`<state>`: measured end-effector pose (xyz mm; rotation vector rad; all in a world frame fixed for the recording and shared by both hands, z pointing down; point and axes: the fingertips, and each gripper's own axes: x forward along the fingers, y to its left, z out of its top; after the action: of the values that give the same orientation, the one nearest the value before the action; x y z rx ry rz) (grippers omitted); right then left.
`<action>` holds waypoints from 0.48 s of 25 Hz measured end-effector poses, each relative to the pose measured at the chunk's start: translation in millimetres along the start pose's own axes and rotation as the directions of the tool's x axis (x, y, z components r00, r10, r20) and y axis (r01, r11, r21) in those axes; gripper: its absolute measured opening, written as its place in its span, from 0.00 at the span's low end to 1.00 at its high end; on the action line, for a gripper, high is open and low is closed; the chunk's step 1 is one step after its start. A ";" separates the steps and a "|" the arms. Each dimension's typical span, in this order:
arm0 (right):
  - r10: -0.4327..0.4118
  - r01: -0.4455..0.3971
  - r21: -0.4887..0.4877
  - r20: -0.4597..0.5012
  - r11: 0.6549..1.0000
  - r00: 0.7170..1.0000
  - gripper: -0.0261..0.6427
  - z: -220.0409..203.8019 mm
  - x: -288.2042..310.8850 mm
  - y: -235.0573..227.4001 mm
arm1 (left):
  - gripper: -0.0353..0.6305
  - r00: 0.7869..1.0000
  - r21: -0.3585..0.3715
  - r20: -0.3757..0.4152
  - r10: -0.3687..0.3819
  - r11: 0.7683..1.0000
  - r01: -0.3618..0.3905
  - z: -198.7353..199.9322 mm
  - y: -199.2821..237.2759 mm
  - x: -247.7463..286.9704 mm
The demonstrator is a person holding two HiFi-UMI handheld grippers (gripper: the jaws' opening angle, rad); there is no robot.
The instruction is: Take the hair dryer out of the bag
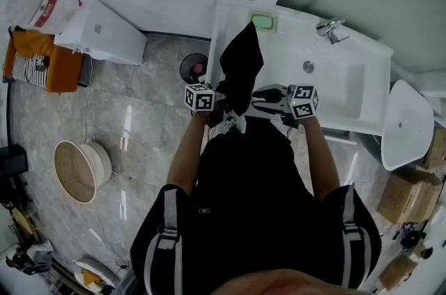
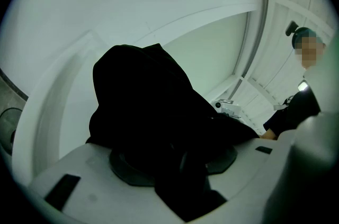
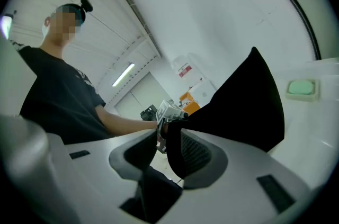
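black bag held up over the washbasin

the person stands at the white washbasin (image 1: 348,88) with a gripper in each hand, both at centre frame in the head view. the black bag (image 1: 242,60) is held up between them. its peak points toward the upper centre of the frame, over the basin's left end and just below the green soap dish (image 1: 263,21). left gripper (image 1: 224,107): jaws pressed together on the bag's cloth, which fills its own view. right gripper (image 1: 260,97): jaws spread, with a fold of the bag against one jaw and a clear gap beside the other. hair dryer cannot be made out; only black cloth shows. tap (image 1: 329,28) sits at upper right.
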<state>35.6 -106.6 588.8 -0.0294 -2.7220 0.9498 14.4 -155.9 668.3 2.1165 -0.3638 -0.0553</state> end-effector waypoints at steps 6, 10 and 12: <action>-0.144 0.144 0.009 0.131 0.989 0.981 0.31 21.4 -37.7 -28.4 | 0.35 0.998 0.057 0.012 -0.056 0.997 0.056 -5.1 -34.1 -20.9; -0.238 0.239 0.035 0.314 0.970 0.919 0.40 60.4 -50.0 -48.3 | 0.35 0.998 0.096 -0.014 -0.069 0.993 0.070 -16.5 -55.1 -34.1; -0.236 0.225 0.076 0.417 0.971 0.878 0.53 85.4 -51.3 -50.9 | 0.35 0.996 0.105 -0.022 -0.081 0.991 0.083 -24.0 -65.1 -40.7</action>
<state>67.4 -204.0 543.7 0.5606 -3.0032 1.0163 -4.8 -92.2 623.0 2.2352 -0.2746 -0.0659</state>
